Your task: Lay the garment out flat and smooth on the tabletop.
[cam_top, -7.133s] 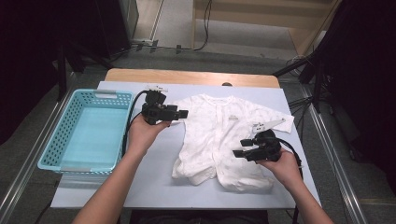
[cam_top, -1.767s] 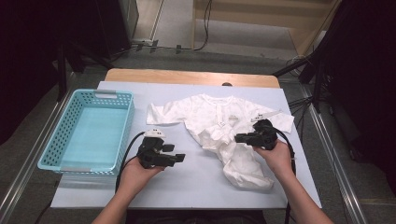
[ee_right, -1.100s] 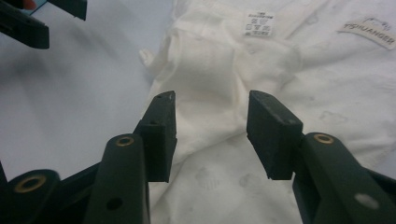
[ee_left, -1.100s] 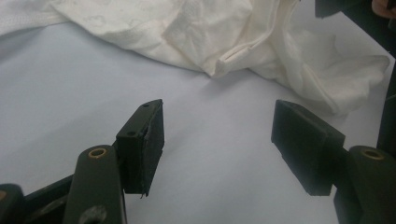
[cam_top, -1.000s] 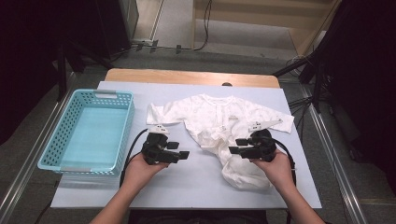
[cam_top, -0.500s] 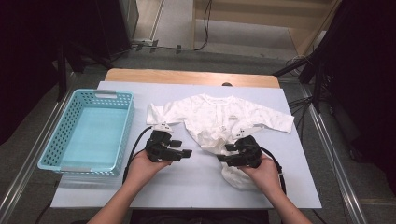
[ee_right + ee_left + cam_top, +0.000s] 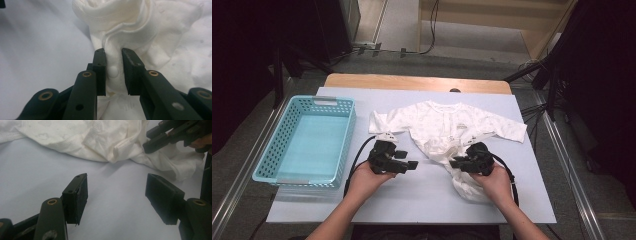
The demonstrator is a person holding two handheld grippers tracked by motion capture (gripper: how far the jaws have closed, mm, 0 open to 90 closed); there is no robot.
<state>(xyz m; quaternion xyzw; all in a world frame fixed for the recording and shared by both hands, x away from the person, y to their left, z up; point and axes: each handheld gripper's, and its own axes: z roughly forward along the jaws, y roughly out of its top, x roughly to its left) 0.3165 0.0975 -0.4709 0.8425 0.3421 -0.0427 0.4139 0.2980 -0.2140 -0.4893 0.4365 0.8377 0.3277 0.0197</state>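
the right gripper (image 7: pixel 113 62), jaws just closing, pinches a soft snap-studded fold of the white cotton baby suit (image 7: pixel 447 125), seemingly a hem. the left gripper (image 7: pixel 117 195) gapes empty over smooth table (image 7: pixel 427 200) just short of it, a perforated plastic basket (image 7: pixel 304 140) behind.

Lab, rail-framed table (image 7: pixel 512 130), floor cables (image 7: pixel 432 30)

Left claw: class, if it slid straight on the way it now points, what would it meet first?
Probably the crumpled white cotton baby bodysuit. The left claw stands open over bare pale table sheet, with the right claw beyond that fabric; depth is uncertain.
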